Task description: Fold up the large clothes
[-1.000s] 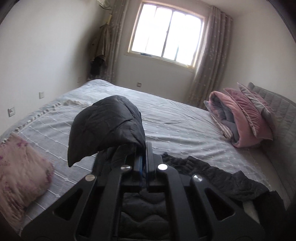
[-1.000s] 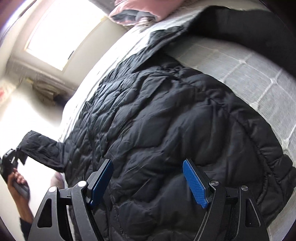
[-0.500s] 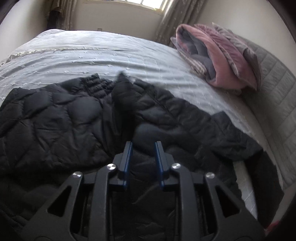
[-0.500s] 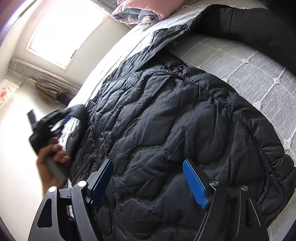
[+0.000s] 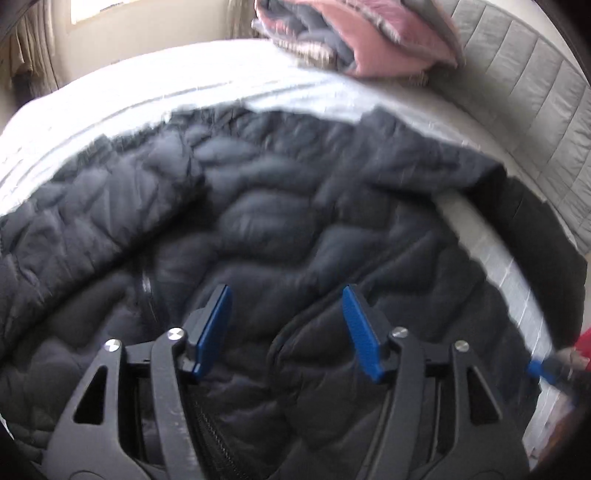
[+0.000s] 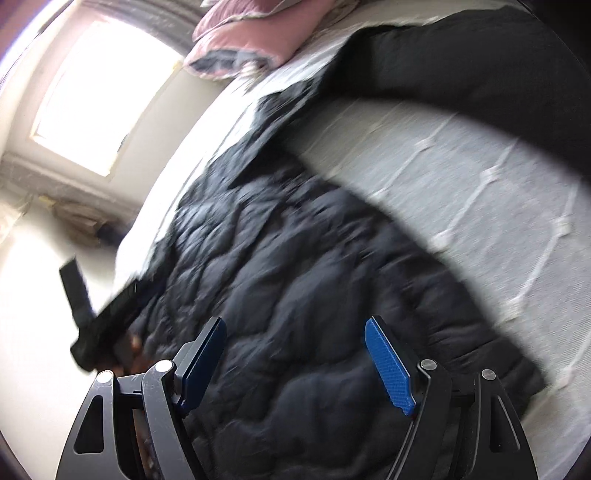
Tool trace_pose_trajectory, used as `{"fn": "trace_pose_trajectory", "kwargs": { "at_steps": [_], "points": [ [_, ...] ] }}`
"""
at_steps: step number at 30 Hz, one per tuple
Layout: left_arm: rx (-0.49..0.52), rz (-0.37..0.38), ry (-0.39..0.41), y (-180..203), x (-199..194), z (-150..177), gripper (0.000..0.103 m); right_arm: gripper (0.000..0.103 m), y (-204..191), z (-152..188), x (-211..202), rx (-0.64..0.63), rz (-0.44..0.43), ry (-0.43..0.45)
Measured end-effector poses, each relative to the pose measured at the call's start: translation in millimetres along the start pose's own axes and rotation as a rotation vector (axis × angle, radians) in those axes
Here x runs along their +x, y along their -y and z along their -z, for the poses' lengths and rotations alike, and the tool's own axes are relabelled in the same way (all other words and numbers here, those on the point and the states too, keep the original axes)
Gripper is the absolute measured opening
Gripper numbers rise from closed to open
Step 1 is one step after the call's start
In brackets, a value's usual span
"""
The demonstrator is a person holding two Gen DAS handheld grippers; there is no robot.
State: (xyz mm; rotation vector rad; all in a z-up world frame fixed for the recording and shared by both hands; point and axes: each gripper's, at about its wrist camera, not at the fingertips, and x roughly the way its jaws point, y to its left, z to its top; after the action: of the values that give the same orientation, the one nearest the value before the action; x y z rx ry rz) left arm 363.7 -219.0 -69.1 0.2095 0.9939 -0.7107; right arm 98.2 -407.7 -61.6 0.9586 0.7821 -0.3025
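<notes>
A large black quilted puffer jacket (image 5: 280, 221) lies spread on the grey bed (image 5: 147, 88). One sleeve lies folded across its body at the left; its zipper runs below the fingers. My left gripper (image 5: 286, 325) is open and empty just above the jacket's middle. In the right wrist view the jacket (image 6: 295, 280) fills the centre, with a dark sleeve (image 6: 461, 70) stretched toward the top right. My right gripper (image 6: 295, 363) is open and empty above the jacket's hem. The left gripper's body (image 6: 99, 317) shows at that view's left edge.
A folded pink and grey quilt (image 5: 354, 33) and a padded grey headboard (image 5: 535, 96) stand at the far end of the bed. A bright window (image 6: 96, 96) is beyond the bed. The quilted bedspread (image 6: 480, 192) lies bare to the jacket's right.
My left gripper let go of the sleeve it held up, laid it across the jacket, and opened wide. Both views have swung and are blurred. The right gripper stayed open.
</notes>
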Motion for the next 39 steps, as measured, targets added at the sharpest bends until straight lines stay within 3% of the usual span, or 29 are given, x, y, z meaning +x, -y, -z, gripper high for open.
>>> {"fn": "trace_pose_trajectory", "kwargs": {
  "at_steps": [5, 9, 10, 11, 12, 13, 19, 22, 26, 30, 33, 34, 35, 39],
  "points": [
    [-0.082, 0.113, -0.023, -5, 2, 13, 0.063, 0.079, 27, -17, -17, 0.047, 0.178, 0.099],
    [-0.106, 0.146, -0.044, 2, 12, 23, 0.062, 0.079, 35, -24, -22, 0.038, 0.135, 0.096],
    [-0.113, 0.149, -0.034, 3, 11, 24, 0.047, 0.079, 36, -25, -22, 0.045, 0.113, 0.088],
    [-0.135, 0.171, -0.039, 3, 10, 26, 0.019, 0.079, 39, -26, -21, 0.054, 0.096, 0.082],
    [-0.162, 0.207, -0.043, 2, 9, 27, 0.010, 0.079, 44, -28, -22, 0.072, 0.082, 0.079],
    [-0.190, 0.256, -0.038, 3, 3, 29, 0.008, 0.079, 47, -30, -23, 0.085, 0.077, 0.082],
    [-0.045, 0.333, 0.070, 47, -57, 64, 0.008, 0.079, 84, -43, -52, 0.209, 0.077, 0.172],
    [0.001, 0.307, 0.050, 57, -70, 94, 0.024, 0.079, 100, -51, -61, 0.228, 0.093, 0.190],
    [0.000, 0.317, 0.016, 51, -78, 121, 0.034, 0.079, 109, -62, -60, 0.198, 0.099, 0.187],
    [-0.087, 0.379, 0.049, 39, -94, 127, 0.035, 0.080, 100, -63, -58, 0.164, 0.084, 0.184],
    [-0.081, 0.331, 0.074, 53, -93, 108, 0.039, 0.080, 69, -59, -44, 0.047, 0.082, 0.156],
    [-0.083, 0.313, 0.067, 60, -87, 100, 0.048, 0.080, 62, -57, -43, 0.019, 0.084, 0.151],
    [-0.082, 0.275, 0.049, 70, -76, 92, 0.054, 0.080, 53, -53, -40, -0.020, 0.089, 0.148],
    [-0.131, 0.154, -0.107, 88, -28, 88, 0.054, 0.080, 37, -44, -30, -0.115, 0.147, 0.142]
  ]
}}
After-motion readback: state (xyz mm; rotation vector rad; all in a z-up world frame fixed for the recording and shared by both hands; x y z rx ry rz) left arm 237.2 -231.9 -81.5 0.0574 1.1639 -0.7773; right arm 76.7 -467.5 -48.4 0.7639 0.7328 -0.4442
